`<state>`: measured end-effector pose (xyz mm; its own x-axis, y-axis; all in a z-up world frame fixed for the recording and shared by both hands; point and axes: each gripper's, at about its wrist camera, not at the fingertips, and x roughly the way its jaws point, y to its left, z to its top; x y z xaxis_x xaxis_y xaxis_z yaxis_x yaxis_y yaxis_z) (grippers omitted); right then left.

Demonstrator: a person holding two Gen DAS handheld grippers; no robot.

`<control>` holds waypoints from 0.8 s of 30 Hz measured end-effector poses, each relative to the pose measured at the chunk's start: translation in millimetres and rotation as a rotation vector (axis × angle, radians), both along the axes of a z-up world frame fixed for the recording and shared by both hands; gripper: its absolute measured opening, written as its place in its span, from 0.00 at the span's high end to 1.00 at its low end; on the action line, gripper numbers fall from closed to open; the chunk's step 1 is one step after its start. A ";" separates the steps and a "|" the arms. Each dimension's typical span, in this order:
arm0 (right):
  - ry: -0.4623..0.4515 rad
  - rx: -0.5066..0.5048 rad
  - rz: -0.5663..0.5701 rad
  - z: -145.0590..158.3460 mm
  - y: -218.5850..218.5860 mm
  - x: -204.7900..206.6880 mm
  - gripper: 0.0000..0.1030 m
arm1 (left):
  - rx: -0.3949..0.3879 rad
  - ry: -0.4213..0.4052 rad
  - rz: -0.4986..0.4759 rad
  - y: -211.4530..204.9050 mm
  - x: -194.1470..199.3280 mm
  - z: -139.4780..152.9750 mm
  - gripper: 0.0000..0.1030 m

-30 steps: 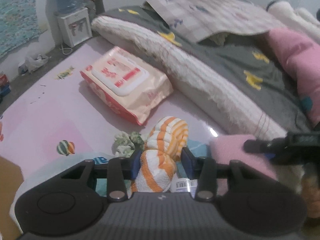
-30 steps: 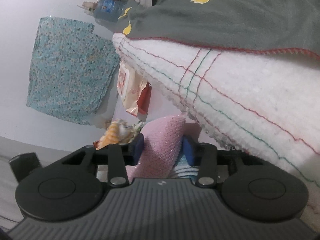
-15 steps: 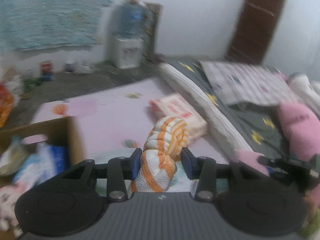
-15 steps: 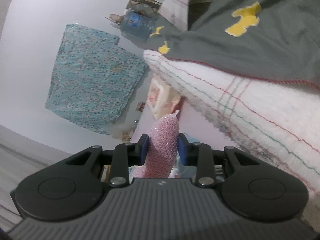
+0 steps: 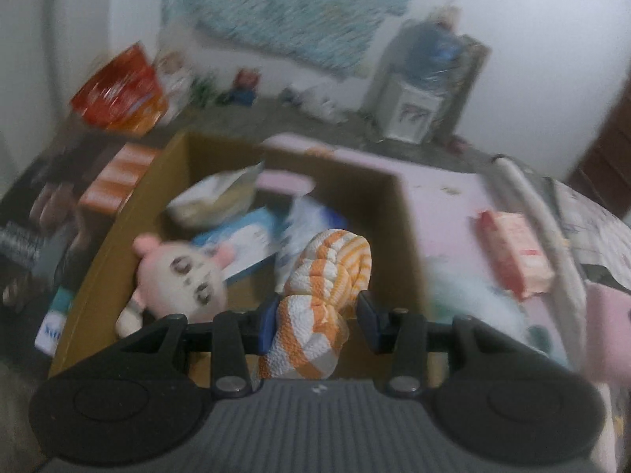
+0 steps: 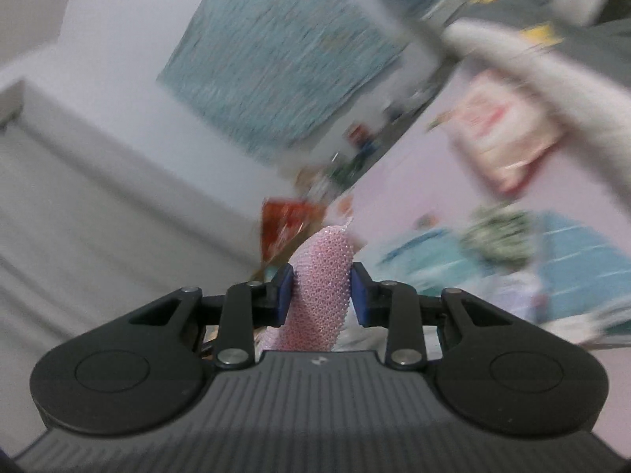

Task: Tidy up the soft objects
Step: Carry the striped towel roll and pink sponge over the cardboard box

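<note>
Cardboard box [image 5: 398, 213], centre of the left view, holds a pink plush toy [image 5: 179, 276] at lower left among blurred packets. Left gripper [image 5: 317, 315] pinches an orange-striped cloth [image 5: 323, 287] at bottom centre, over the box. Right gripper [image 6: 320, 295] pinches a pink sponge [image 6: 321, 287], bottom centre of its view.
</note>
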<state>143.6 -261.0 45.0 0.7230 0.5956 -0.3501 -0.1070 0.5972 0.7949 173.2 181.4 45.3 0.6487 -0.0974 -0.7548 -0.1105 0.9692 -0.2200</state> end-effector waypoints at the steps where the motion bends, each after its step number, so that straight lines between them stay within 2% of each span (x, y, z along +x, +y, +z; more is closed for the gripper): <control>1: 0.007 -0.023 0.040 3.7 21.7 9.2 0.71 | -0.001 0.008 0.011 8.9 -2.3 -6.4 0.58; 8: 0.069 -0.207 0.268 13.0 152.4 72.3 0.72 | -0.029 0.080 0.051 30.0 26.2 -40.9 0.58; 14: 0.126 -0.432 0.367 2.3 239.1 113.9 0.71 | -0.065 0.117 0.091 40.0 38.7 -60.7 0.57; 19: 0.179 -0.540 0.398 -15.3 279.4 139.4 0.71 | -0.141 0.139 0.168 50.2 38.6 -74.9 0.57; 24: 0.194 -0.618 0.416 -32.8 296.4 155.4 0.71 | -0.220 0.159 0.250 59.2 38.0 -87.6 0.57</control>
<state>299.0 35.4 12.3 0.3742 0.4600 -0.8052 -0.3125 0.8801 0.3576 211.1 240.6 -42.4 0.5488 -0.1218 -0.8270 -0.3874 0.8396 -0.3807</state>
